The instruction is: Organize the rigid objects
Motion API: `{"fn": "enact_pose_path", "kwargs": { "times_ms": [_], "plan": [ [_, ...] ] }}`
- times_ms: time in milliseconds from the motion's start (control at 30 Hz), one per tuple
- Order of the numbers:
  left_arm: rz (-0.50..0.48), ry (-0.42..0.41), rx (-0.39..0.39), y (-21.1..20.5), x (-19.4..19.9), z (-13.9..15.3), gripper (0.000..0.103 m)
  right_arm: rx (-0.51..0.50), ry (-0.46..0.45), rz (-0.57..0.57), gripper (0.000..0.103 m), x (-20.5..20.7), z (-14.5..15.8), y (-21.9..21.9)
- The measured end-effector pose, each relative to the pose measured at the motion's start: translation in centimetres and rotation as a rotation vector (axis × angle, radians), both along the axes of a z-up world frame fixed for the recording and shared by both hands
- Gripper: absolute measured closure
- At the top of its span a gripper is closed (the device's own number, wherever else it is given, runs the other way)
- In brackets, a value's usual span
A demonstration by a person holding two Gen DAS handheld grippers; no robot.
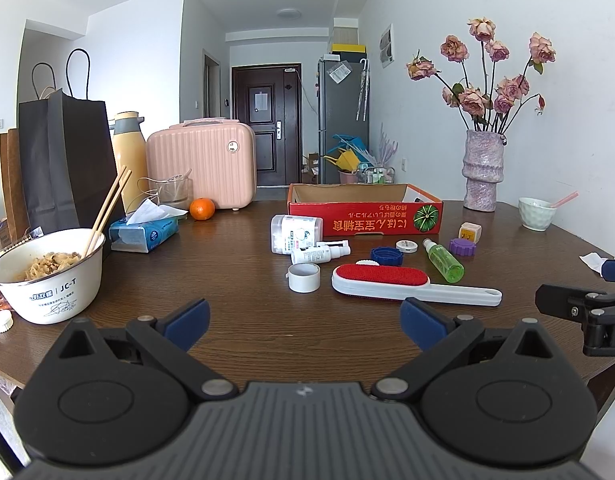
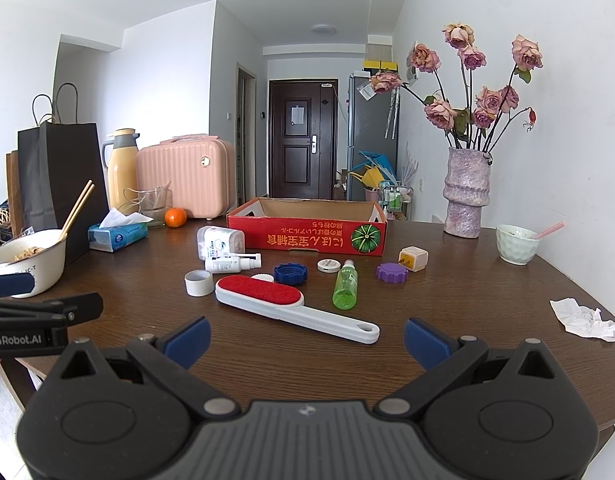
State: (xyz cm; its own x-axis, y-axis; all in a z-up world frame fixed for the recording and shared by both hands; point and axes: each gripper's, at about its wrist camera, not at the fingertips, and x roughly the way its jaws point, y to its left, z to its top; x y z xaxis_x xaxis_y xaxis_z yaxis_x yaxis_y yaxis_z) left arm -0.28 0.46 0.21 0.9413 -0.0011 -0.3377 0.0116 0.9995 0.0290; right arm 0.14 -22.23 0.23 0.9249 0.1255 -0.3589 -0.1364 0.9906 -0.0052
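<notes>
Left tool [image 1: 303,322] is spread wide, empty, hovering over the near edge of the worktop [image 1: 235,264]; right tool [image 2: 306,335] is the same. Left to right on the worktop: white tape roll [image 2: 198,282], white spray bottle [image 2: 232,263], lint brush [image 2: 291,307] lying flat with handle toward the right tool, blue cap [image 2: 290,273], green bottle [image 2: 345,289], purple cap [image 2: 390,271]. All sit just in front of the red cardboard box [image 2: 307,236], none inside it.

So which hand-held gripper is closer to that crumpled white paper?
Right. The right hand-held gripper has the crumpled paper just off its right side; the left hand-held gripper sits farther left, beyond it.
</notes>
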Motion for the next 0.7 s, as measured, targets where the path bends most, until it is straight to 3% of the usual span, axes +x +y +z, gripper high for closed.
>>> {"fn": "enact_pose_path", "kwargs": {
  "times_ms": [700],
  "plan": [
    [0.003,0.001,0.0,-0.09,0.04,0.24,0.0,-0.006,0.001,0.002,0.0,-0.49,0.28,0.53]
  ]
}}
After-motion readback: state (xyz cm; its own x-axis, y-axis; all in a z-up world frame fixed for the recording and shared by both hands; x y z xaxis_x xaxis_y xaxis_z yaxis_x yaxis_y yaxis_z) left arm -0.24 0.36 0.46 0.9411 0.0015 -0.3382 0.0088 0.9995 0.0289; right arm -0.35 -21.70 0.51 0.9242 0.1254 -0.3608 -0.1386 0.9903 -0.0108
